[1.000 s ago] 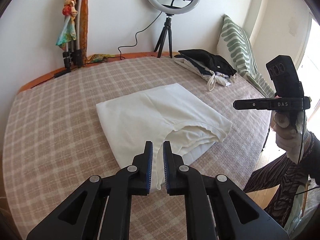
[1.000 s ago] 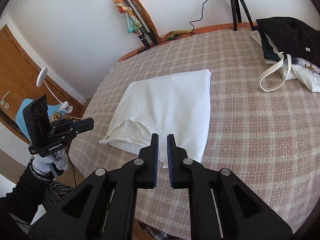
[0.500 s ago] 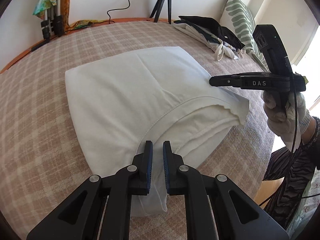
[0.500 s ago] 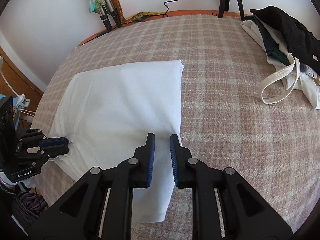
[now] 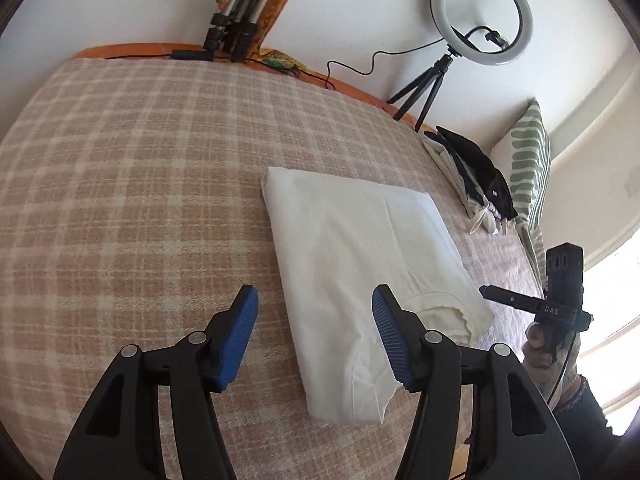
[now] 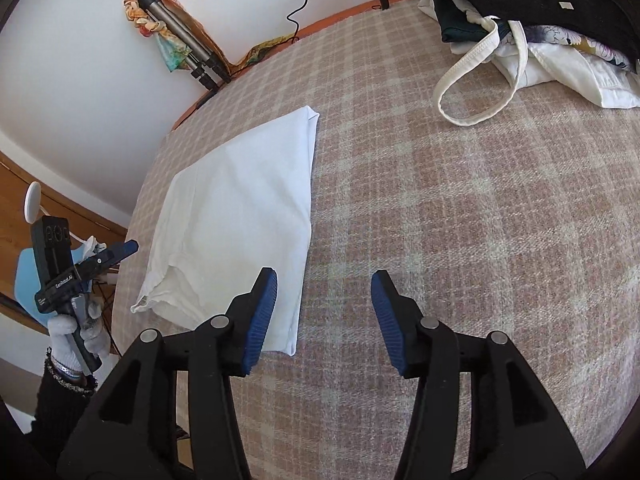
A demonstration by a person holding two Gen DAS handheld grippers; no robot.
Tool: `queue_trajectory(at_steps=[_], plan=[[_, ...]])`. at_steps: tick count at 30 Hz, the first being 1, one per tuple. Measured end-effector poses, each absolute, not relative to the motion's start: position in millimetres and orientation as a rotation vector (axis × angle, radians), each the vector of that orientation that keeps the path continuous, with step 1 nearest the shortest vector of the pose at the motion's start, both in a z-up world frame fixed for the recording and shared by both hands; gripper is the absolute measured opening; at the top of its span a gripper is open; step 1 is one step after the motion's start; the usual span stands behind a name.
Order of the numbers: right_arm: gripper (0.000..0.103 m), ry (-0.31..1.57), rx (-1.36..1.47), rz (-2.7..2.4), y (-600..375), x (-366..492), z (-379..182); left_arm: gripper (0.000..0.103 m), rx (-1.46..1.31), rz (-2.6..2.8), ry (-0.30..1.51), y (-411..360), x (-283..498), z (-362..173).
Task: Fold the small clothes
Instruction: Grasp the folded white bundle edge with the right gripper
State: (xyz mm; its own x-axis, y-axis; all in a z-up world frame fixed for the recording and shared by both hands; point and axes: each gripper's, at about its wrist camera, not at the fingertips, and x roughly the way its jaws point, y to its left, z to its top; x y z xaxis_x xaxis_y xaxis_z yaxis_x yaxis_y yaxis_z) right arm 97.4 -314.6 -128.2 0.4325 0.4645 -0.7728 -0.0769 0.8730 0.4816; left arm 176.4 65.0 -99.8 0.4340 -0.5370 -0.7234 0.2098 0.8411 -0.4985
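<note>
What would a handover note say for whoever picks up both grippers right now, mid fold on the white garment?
Left gripper: fingers opening, nothing gripped, over the near edge of the white garment.
Right gripper: fingers opening, empty, beside the garment's near corner.
Garment lies flat, folded into a rectangle on the checked blanket; the hem layers at its near end lie a little uneven.
Pile of other clothes waits at the far side.
Left: perhaps one more fold, then the pile.

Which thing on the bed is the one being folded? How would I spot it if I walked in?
Look at the big bed with the pink-and-cream checked blanket. In the middle of it lies a plain white garment, folded flat into a neat rectangle. It lies by itself, unlike the messy pile of black and white clothes by the green striped pillow.
</note>
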Motion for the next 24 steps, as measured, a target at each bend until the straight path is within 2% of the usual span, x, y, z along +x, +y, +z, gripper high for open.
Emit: queue_trajectory(at_steps=[9,22,24], plan=[[0.053,1.105,0.533,0.422,-319,94,-140,0.059,-0.629,-0.412,1.088,84,216,-133],[0.053,1.129,0.604,0.481,-295,119,-144,0.059,-0.67,-0.401,1.069,62,250,-139],[0.048,1.14,0.582,0.48,-286,123,-144,0.056,-0.64,-0.406,1.066,54,254,-138]])
